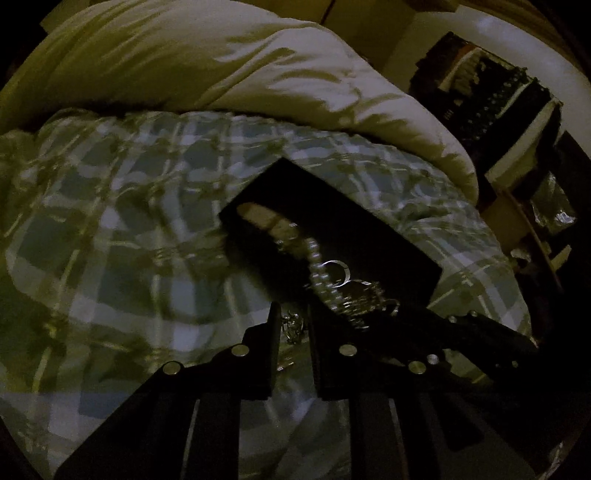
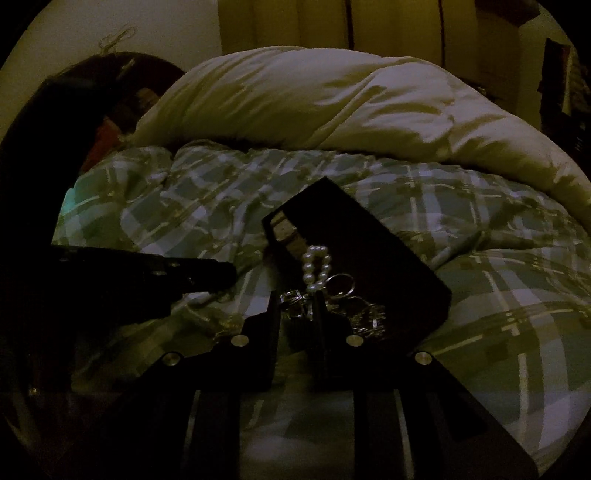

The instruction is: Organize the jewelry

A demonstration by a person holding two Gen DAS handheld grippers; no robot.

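Note:
A black jewellery box [image 1: 343, 206] [image 2: 354, 236] lies on the plaid bedspread, with a pale patch at its near-left end. My left gripper [image 1: 294, 308] is shut on a small silver chain piece [image 1: 293, 328] pinched between its fingers. My right gripper [image 2: 295, 297] is shut on a tangle of jewellery: a pearl strand [image 2: 316, 267] loops up above its tips, and silver rings [image 2: 341, 284] and chain [image 2: 369, 317] hang to the right. The pearl strand [image 1: 325, 280] and a ring [image 1: 336, 271] hang in front of the box. The left gripper's fingers [image 2: 207, 275] reach in from the left.
The room is dim. A bunched white comforter [image 1: 221, 66] [image 2: 314, 99] lies behind the box on the plaid bedspread [image 1: 110, 221] [image 2: 498, 258]. Cluttered shelves [image 1: 498, 99] stand past the bed's right edge. Dark items [image 2: 110, 96] sit at the far left, and curtains [image 2: 295, 22] hang behind.

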